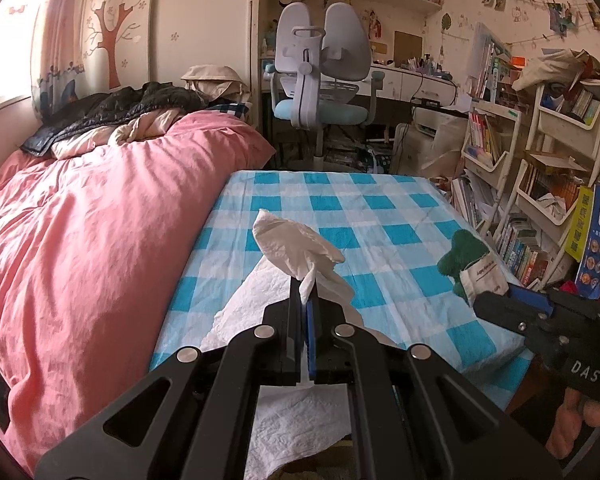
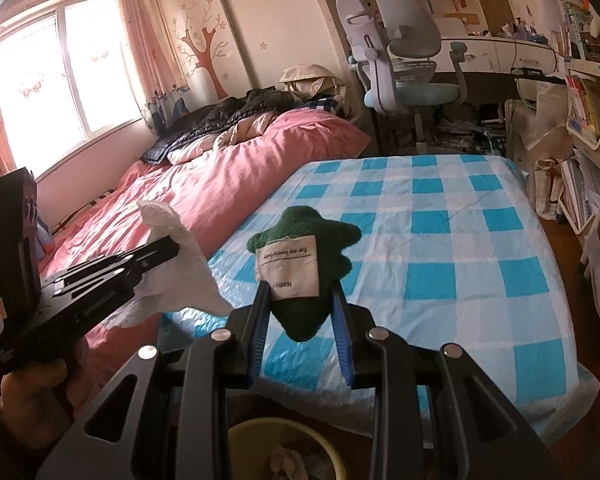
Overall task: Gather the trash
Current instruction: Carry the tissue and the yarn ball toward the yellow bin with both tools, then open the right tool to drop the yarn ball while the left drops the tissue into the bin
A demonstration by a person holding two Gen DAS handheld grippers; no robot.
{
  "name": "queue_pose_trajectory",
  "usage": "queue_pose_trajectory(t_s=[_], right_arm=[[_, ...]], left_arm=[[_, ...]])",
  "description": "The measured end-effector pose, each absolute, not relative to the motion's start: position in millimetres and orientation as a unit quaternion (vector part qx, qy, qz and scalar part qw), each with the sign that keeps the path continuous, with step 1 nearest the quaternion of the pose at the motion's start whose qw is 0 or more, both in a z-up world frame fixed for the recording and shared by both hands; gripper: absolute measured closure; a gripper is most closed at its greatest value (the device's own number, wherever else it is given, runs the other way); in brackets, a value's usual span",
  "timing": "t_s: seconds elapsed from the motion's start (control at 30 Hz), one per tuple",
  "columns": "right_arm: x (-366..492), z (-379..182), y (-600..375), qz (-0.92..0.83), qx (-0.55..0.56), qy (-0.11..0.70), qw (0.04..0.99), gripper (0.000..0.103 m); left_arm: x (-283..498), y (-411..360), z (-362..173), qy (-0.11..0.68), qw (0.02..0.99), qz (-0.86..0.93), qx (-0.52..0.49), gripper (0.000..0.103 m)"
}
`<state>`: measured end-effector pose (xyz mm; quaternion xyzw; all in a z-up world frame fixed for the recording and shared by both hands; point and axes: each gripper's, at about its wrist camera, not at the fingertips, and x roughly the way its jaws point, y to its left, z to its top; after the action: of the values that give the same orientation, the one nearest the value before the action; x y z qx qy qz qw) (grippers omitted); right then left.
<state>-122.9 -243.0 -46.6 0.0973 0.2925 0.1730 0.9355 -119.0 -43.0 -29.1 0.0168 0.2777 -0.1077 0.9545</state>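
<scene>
Below right claw point(image 2: 300, 300), yellow bin point(image 2: 332, 448)

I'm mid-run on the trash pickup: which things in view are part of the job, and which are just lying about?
Part of the job:
- crumpled white tissue, pinched in the left gripper
- green felt tree-shaped piece with a white label, between the right gripper fingers
- yellow round bin below, paper already inside

Lying about:
- pink quilt
- blue-checked tablecloth
- grey desk chair
- bookshelves

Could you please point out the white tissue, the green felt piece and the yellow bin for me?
white tissue point(image 1: 296, 242), left wrist view, its crumpled upper part.
green felt piece point(image 2: 300, 222), right wrist view, its top lobe.
yellow bin point(image 2: 244, 430), right wrist view, its rim.
</scene>
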Motion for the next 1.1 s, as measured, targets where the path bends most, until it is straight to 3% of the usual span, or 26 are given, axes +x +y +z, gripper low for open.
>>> queue_pose_trajectory(t_s=[1.1], right_arm=[[-170.9, -93.3, -199.5, 0.220, 0.078, 0.401, 0.886, 0.071]], left_arm=[[-135.2, -44.2, -34.9, 0.283, 0.952, -0.112, 0.019, 0.101]])
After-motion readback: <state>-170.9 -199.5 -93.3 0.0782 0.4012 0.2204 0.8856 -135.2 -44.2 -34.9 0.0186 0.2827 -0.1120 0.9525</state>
